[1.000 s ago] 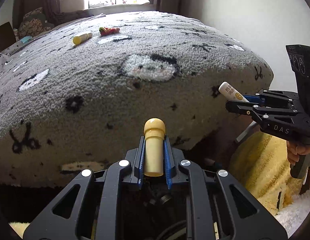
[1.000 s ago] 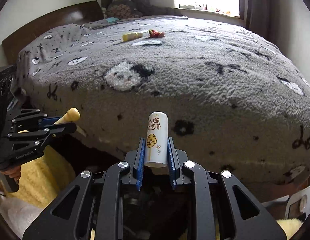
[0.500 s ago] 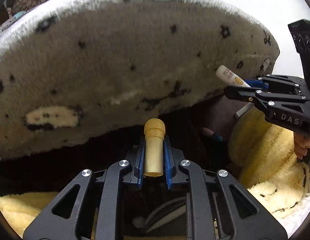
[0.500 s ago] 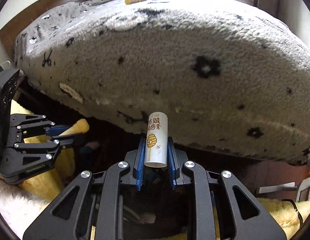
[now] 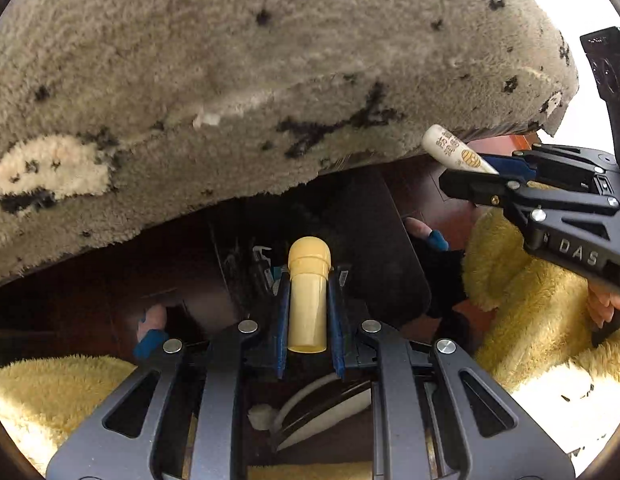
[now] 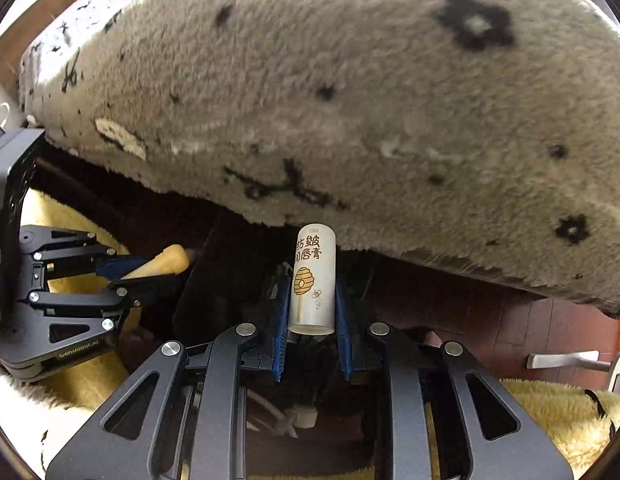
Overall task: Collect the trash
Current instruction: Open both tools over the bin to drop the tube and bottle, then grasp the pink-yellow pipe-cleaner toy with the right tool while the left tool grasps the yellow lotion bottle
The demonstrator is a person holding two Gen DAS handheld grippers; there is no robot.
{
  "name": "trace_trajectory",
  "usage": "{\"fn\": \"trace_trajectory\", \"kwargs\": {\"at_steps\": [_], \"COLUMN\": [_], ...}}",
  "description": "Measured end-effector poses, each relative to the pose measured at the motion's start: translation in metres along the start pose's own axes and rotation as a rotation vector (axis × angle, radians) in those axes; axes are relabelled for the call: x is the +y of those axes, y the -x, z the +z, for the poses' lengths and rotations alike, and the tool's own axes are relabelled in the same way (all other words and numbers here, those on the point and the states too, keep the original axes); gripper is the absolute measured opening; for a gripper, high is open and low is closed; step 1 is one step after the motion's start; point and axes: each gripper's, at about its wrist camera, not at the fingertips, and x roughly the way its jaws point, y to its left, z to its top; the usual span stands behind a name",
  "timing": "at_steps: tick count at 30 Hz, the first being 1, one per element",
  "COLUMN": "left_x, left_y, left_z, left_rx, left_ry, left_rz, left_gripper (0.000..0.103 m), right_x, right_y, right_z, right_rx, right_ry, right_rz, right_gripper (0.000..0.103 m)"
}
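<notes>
blanket (image 5: 269,80): grey fleece, black marks, cream patches, hangs over bed edge, fills upper frame | bin (image 5: 374,248): dark, below blanket hem, contents unclear | floor (image 6: 530,320): red-brown wood, under bed edge at right | robe (image 5: 522,312): yellow fleece, lower corners | feet (image 5: 149,328): blue-tipped toes beside bin

The overhanging grey blanket (image 5: 269,80) walls off everything ahead, leaving only a low dark gap beneath its hem.

From my left gripper (image 5: 307,300), the dark bin (image 5: 374,248) ahead is half hidden under the fleece blanket (image 5: 269,80); I can't make out its contents. The blanket's top is cropped, and blurred ahead of my right gripper (image 6: 312,300).
</notes>
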Motion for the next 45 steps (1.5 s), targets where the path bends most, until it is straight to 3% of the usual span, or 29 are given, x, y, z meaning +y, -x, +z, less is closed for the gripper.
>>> {"fn": "trace_trajectory", "kwargs": {"at_steps": [11, 19, 20, 23, 26, 28, 31, 36, 41, 45], "left_x": [-0.004, -0.002, -0.001, 0.002, 0.009, 0.015, 0.02, 0.013, 0.012, 0.016], "left_y": [-0.015, -0.02, -0.019, -0.02, -0.018, -0.016, -0.009, 0.015, 0.057, 0.099], "left_z": [0.0, -0.005, -0.005, -0.006, -0.007, -0.007, -0.006, 0.002, 0.019, 0.039], "left_rx": [0.047, 0.072, 0.073, 0.072, 0.067, 0.06, 0.035, -0.035, -0.131, -0.231], "left_ry": [-0.003, 0.018, 0.02, 0.037, 0.062, 0.085, 0.101, 0.054, 0.018, 0.007], "left_rz": [-0.03, -0.04, -0.038, -0.03, -0.028, -0.037, -0.043, 0.007, 0.039, 0.082], "left_gripper": [0.016, 0.016, 0.017, 0.024, 0.04, 0.061, 0.081, 0.09, 0.091, 0.091], "right_x": [0.012, 0.011, 0.007, -0.001, -0.008, -0.015, -0.024, -0.03, -0.027, -0.034], "right_y": [-0.02, -0.022, -0.02, -0.022, -0.018, -0.013, -0.005, 0.01, 0.044, 0.084], "right_z": [0.0, 0.002, 0.003, 0.006, 0.006, 0.006, 0.007, 0.012, 0.025, 0.043], "right_rx": [0.066, 0.064, 0.062, 0.049, 0.029, 0.008, -0.032, -0.09, -0.182, -0.306], "right_ry": [0.016, -0.01, -0.017, -0.038, -0.064, -0.085, -0.109, -0.115, -0.052, -0.007], "right_rz": [0.079, 0.08, 0.079, 0.071, 0.058, 0.053, 0.044, 0.008, -0.066, -0.139], "right_gripper": [0.022, 0.024, 0.028, 0.048, 0.061, 0.066, 0.077, 0.08, 0.08, 0.08]}}
